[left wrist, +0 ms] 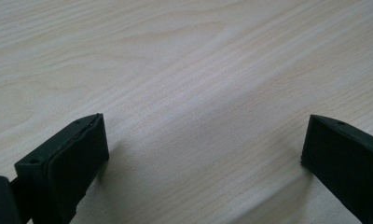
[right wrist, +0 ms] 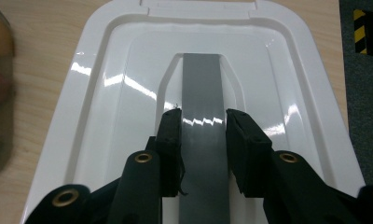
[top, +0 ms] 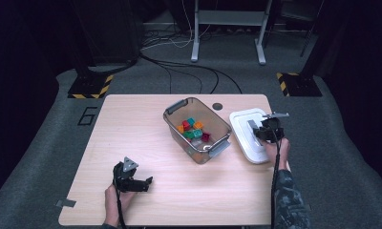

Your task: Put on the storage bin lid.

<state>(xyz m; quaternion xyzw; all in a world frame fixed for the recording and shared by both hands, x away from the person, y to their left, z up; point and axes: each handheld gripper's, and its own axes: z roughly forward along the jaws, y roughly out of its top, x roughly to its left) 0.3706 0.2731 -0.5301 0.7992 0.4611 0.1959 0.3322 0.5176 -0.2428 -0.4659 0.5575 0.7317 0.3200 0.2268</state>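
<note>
Gripping the lid's (right wrist: 128,93) grey handle (right wrist: 201,84), right gripper (right wrist: 203,116) risks slipping; bin (top: 196,129) at nine o'clock; left gripper (left wrist: 203,140) idling, jaws spread.

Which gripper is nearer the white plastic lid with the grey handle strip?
Right. The right gripper is shut on the grey handle strip of the white plastic lid; the left gripper rests open on the wooden table, across the clear bin.

I work at a pale wood-grain table (top: 132,124) standing on grey carpet (top: 46,133). Ahead of me, black cables (top: 189,67) snake across the floor toward a grey metal frame (top: 227,28). Yellow-black hazard-striped bases (top: 90,87) sit either side; the room beyond lies dark.
</note>
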